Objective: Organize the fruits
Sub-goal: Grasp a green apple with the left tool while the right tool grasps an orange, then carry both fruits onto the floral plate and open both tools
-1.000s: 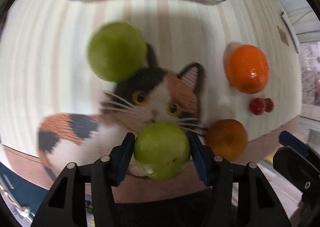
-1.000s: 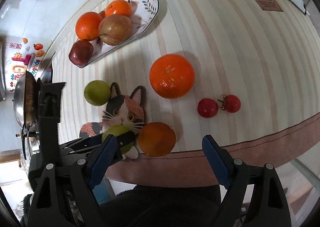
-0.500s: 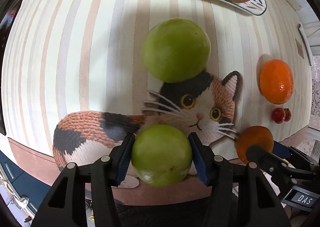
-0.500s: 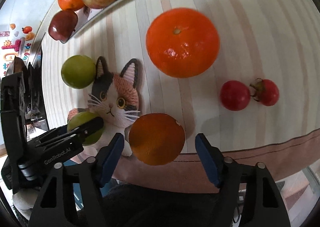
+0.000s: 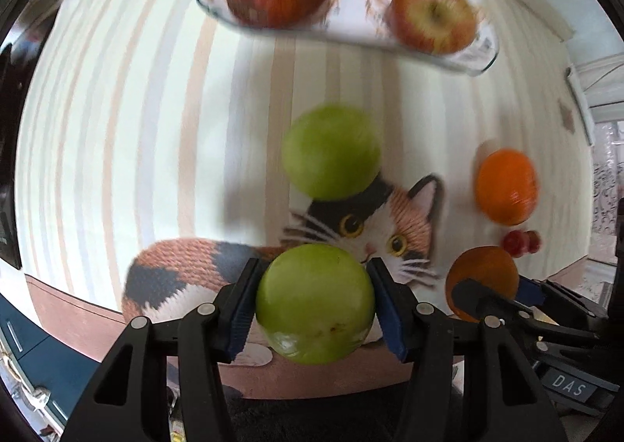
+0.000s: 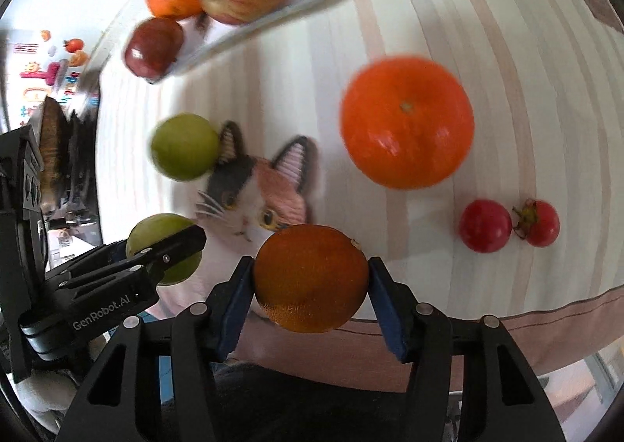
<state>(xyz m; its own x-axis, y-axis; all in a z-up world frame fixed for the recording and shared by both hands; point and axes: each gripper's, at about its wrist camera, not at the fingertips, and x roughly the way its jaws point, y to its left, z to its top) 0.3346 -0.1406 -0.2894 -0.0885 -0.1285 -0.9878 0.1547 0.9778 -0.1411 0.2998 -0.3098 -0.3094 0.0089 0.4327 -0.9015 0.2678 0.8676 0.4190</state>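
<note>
My left gripper [image 5: 314, 299] is shut on a green apple [image 5: 315, 303] and holds it over the cat mat's near edge. My right gripper [image 6: 310, 280] is shut on a small orange [image 6: 311, 278], which also shows in the left wrist view [image 5: 483, 278]. The left gripper with its apple [image 6: 163, 247] shows at the left of the right wrist view. A second green apple [image 5: 331, 151] [image 6: 184, 151] lies by the cat's ear. A large orange [image 5: 506, 186] [image 6: 407, 122] lies to the right. The glass plate [image 5: 477, 62] at the back holds apples and oranges.
A calico cat mat [image 5: 409, 221] lies on the striped tablecloth [image 5: 156, 130]. Two small red fruits [image 6: 509, 225] lie right of the held orange. The table's brown front edge [image 6: 546, 313] runs just below the grippers.
My right gripper has closed on the small orange. My left gripper, still holding the green apple, has shifted so the plate now shows nearer and more central.
</note>
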